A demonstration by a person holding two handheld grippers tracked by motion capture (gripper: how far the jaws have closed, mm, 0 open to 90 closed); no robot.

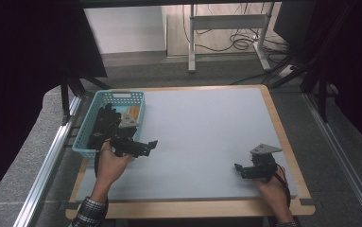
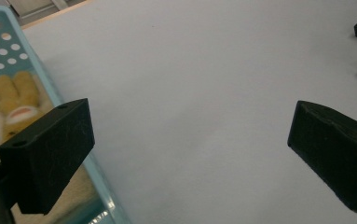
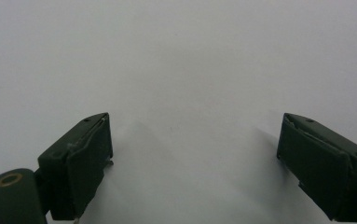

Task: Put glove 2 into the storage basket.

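My left gripper (image 1: 149, 146) hovers at the left side of the white mat (image 1: 202, 137), beside a light blue basket (image 1: 122, 93). Its jaws stand wide apart with nothing between them. In the left gripper view, the left gripper (image 2: 190, 149) points across the bare mat (image 2: 190, 70), with the basket (image 2: 45, 79) along its left jaw. A yellow and white soft toy (image 2: 15, 100) lies in that basket. My right gripper (image 1: 240, 170) rests low near the front right of the mat. In the right gripper view, the right gripper (image 3: 195, 163) is open over bare mat (image 3: 181, 60).
The basket also holds dark bundled items (image 1: 103, 123) and an orange piece (image 1: 132, 112). The mat lies on a wooden tabletop (image 1: 282, 137) with metal rails at both sides. Beyond the table's far edge stand a desk frame (image 1: 226, 23) and cables.
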